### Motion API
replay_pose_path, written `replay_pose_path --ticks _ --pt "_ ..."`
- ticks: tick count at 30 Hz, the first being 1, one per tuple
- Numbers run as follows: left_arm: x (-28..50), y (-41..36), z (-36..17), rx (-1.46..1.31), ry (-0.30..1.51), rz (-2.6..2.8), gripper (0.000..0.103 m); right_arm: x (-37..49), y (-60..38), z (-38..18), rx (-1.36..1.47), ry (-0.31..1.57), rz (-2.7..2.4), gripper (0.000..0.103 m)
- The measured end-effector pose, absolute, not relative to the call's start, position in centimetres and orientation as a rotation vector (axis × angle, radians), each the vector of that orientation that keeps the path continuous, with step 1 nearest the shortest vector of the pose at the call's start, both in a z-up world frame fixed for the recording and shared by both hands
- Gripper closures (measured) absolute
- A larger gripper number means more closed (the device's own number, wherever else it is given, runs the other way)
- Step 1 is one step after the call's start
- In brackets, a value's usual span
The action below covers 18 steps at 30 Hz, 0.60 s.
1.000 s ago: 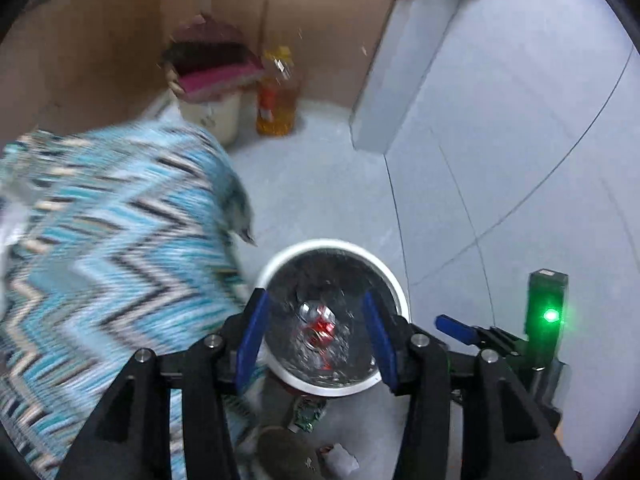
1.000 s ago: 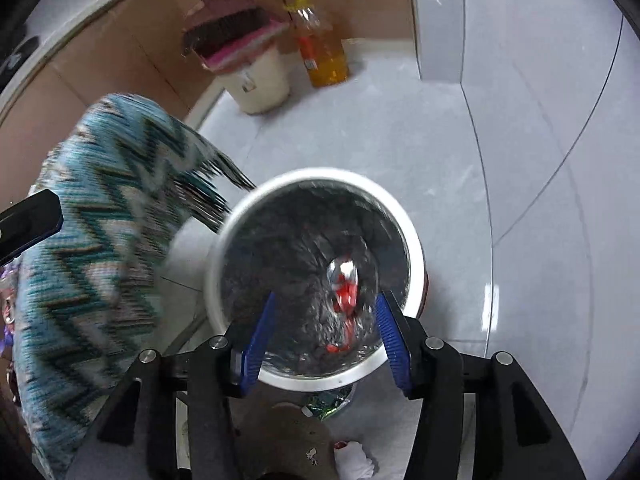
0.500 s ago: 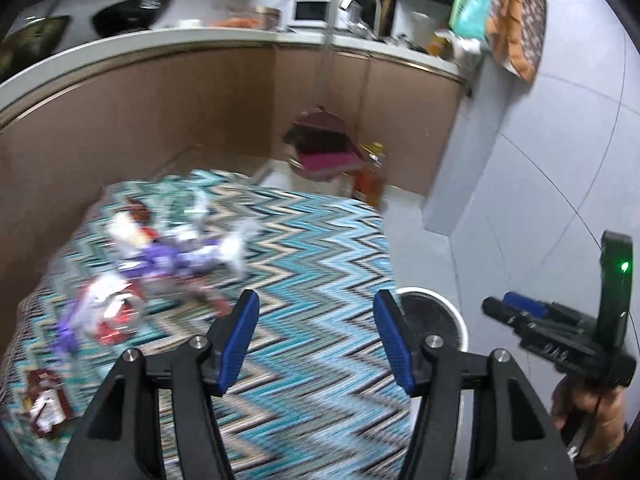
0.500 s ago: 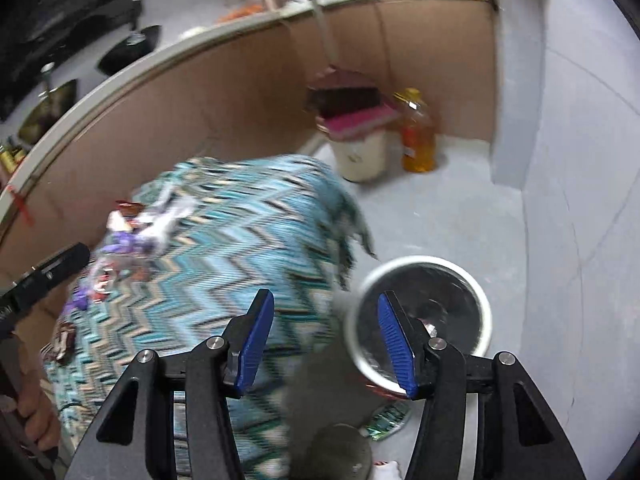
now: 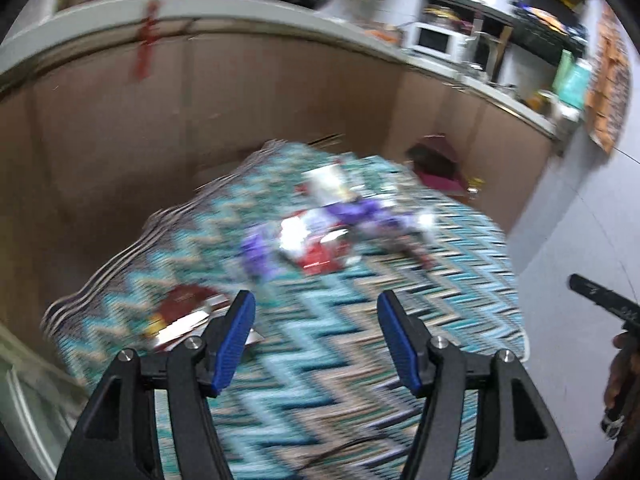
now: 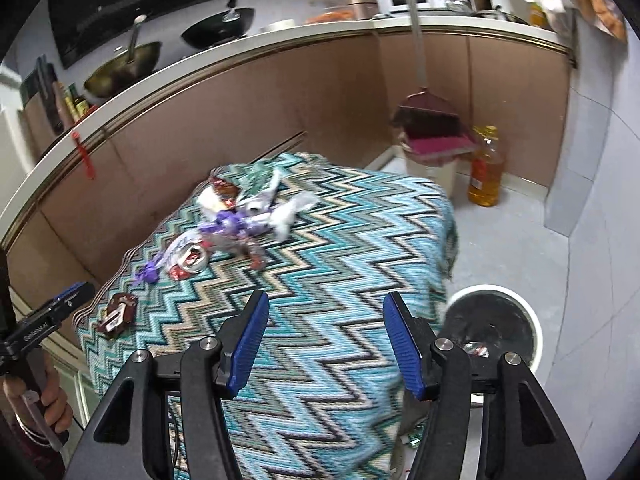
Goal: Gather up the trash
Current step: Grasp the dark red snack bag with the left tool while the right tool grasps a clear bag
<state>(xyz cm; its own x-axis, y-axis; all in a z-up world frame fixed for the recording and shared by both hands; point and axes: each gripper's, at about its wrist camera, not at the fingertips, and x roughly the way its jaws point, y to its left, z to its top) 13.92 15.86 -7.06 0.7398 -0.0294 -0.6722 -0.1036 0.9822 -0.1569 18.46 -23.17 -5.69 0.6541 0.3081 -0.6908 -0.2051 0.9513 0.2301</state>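
A pile of trash wrappers point(image 6: 240, 220), purple, white and red, lies on the far part of a table covered in a blue zigzag cloth point(image 6: 340, 280). It looks blurred in the left wrist view point(image 5: 328, 232). A separate brown wrapper point(image 6: 118, 312) lies near the table's left edge, also in the left wrist view point(image 5: 184, 312). A round bin point(image 6: 496, 320) with a black liner stands on the floor right of the table, with a crushed can inside. My left gripper point(image 5: 316, 340) and right gripper point(image 6: 324, 340) are both open and empty above the table's near part.
A brown kitchen counter point(image 6: 280, 92) curves behind the table. A broom and dustpan on a white bucket point(image 6: 432, 140) and a bottle of oil point(image 6: 486, 172) stand on the grey floor at the back right. Small litter point(image 6: 414, 436) lies by the bin's foot.
Both grippers have swung up and left, from above the bin to over the table. The wrappers are now ahead of them. Both stay open and empty.
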Motion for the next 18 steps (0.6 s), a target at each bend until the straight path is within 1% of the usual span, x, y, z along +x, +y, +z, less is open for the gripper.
replay_pose_path --ticks 7,18 --pt "12.5 23.6 -10.6 -0.279 0.79 0.173 0.042 19.7 -18.9 -7.2 0.1 0.853 0.348 0.044" --pt "13.4 27.1 -16.2 -0.511 0.922 0.159 0.042 25.3 -11.7 -10.2 -0.057 0.909 0.446 0.044"
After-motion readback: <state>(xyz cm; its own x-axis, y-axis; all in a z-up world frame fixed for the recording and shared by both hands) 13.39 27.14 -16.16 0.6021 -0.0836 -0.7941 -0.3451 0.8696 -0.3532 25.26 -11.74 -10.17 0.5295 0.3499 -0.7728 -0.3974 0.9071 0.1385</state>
